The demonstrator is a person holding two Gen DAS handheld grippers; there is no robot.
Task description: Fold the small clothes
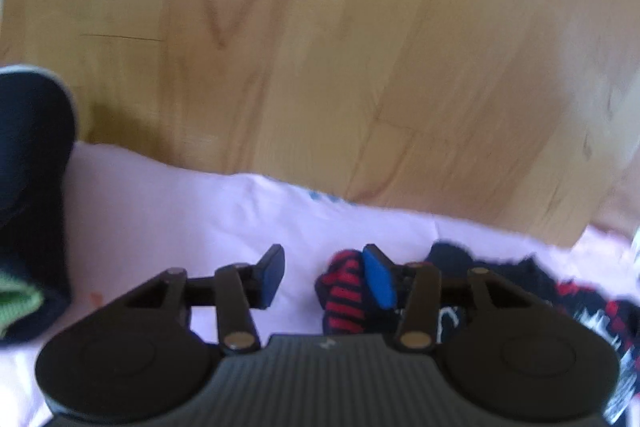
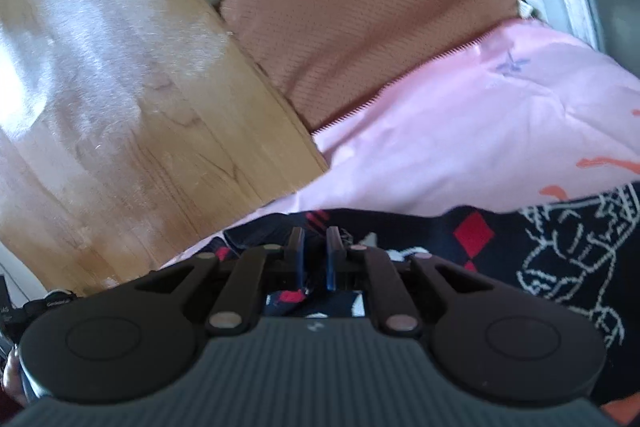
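A dark knitted garment (image 2: 520, 267) with red diamonds and a white line drawing lies on a pink sheet (image 2: 460, 131). My right gripper (image 2: 315, 259) sits at its near edge, its blue pads almost together with dark cloth pinched between them. In the left wrist view the same garment (image 1: 532, 283) lies bunched at the right. Its red and navy striped cuff (image 1: 344, 291) rests against the right pad (image 1: 378, 281). My left gripper (image 1: 326, 277) stands open over the pink sheet (image 1: 180, 211); the pads press on nothing.
A wooden board (image 1: 320, 47) borders the sheet on the far side; the board (image 2: 120, 107) also shows in the right wrist view. A brown cushion (image 2: 360, 15) lies behind the sheet. A navy item with green lining (image 1: 32, 207) sits at the left edge.
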